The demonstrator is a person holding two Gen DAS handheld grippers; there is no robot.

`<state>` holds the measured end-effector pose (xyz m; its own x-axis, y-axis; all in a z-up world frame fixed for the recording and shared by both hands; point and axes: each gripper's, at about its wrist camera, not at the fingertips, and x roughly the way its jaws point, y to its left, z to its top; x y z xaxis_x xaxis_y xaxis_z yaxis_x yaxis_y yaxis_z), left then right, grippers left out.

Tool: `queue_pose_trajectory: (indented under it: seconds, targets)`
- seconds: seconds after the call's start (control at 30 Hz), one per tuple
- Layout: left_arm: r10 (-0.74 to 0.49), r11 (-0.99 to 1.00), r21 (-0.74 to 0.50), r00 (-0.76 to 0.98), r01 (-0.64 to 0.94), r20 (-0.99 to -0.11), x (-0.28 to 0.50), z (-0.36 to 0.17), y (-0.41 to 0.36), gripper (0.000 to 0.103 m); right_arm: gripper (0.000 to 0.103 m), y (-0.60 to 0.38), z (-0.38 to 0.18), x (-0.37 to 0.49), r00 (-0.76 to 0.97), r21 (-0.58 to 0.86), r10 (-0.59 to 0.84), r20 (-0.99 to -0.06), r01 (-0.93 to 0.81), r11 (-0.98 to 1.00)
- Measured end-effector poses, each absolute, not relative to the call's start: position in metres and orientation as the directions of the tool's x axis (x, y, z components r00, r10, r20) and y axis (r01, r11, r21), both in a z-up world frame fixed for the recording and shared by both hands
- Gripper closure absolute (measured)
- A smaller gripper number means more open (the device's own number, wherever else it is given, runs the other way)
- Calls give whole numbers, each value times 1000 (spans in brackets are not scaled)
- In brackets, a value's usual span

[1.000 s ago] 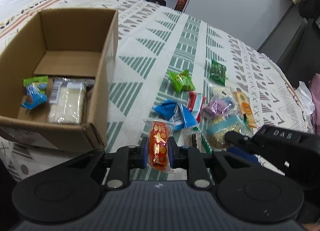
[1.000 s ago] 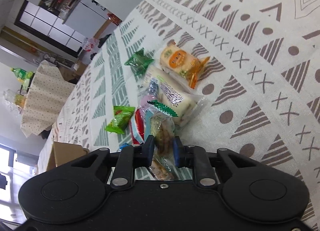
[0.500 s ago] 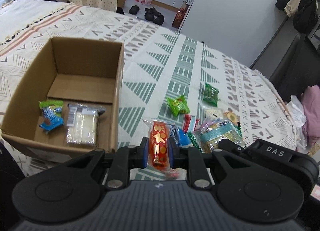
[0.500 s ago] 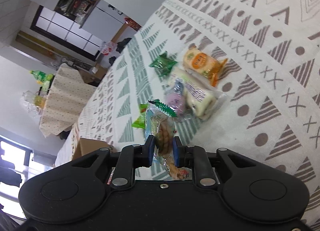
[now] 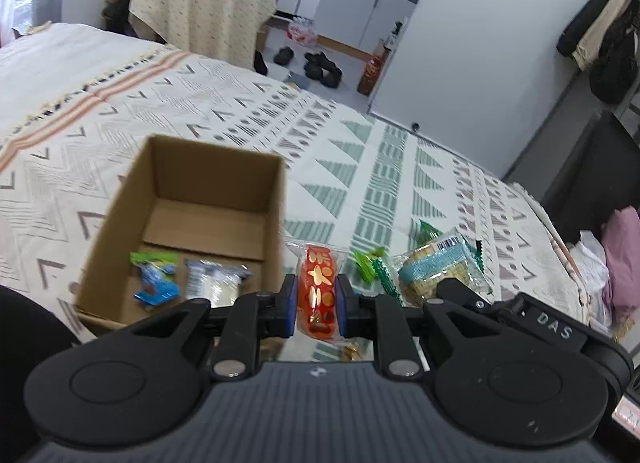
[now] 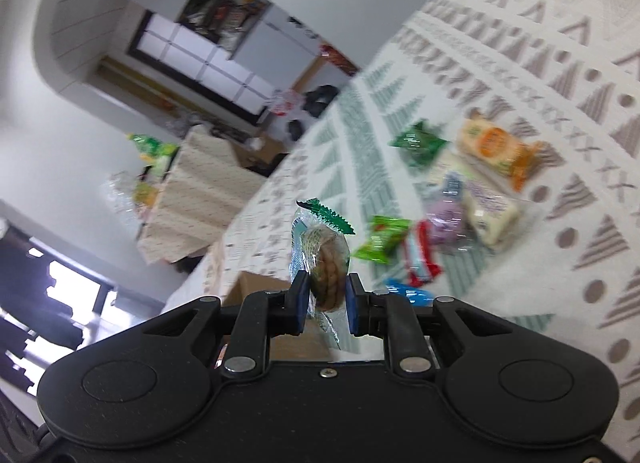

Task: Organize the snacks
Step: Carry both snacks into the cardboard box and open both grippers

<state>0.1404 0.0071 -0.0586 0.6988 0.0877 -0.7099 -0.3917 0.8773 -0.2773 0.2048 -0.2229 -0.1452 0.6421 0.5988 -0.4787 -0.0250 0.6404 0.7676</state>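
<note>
Snacks are found in three places. Two packets lie in the open cardboard box (image 5: pixel 208 219): a blue-and-green wrapped sweet (image 5: pixel 154 277) and a clear pack of pale bars (image 5: pixel 218 283). A loose group remains on the patterned bedspread (image 5: pixel 360 167) to the right of the box, including a light green packet (image 6: pixel 382 239), a dark green packet (image 6: pixel 418 143), an orange-labelled bar (image 6: pixel 496 149) and a purple-tinted pack (image 6: pixel 448 223).

Two more are held in the air. The left gripper (image 5: pixel 316 303) has its jaws clenched on a red packet with gold print (image 5: pixel 319 291), gripped across its narrow width so that it stands upright between the pads. It hangs just right of the box's near corner, not over the opening. The right gripper (image 6: pixel 327 303) has its jaws clamped on a clear-wrapped stack of biscuits with a green serrated end (image 6: pixel 326 263), also held edge-on and clear of the bedspread, beside the left gripper.

Judgement: both hands carry one item each, evidently to deliver two per trip. The upright, edge-on hold suits a drop through the open top. The step in hand is transport to the box; neither item is yet above it. The right view is blurred, so small labels cannot be read.
</note>
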Motion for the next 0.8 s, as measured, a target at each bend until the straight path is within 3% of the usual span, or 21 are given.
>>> queue_pose_trajectory:
  seconds: [0.4, 0.8]
  targets:
    - [166, 853, -255, 699, -456, -696, 123, -46, 44, 85, 84, -193, -127, 194, 583, 799, 722, -371, -196, 569]
    - [192, 810, -254, 649, -528, -736, 119, -63, 83, 84, 84, -162, -126, 185, 525, 798, 771, -362, -252, 547]
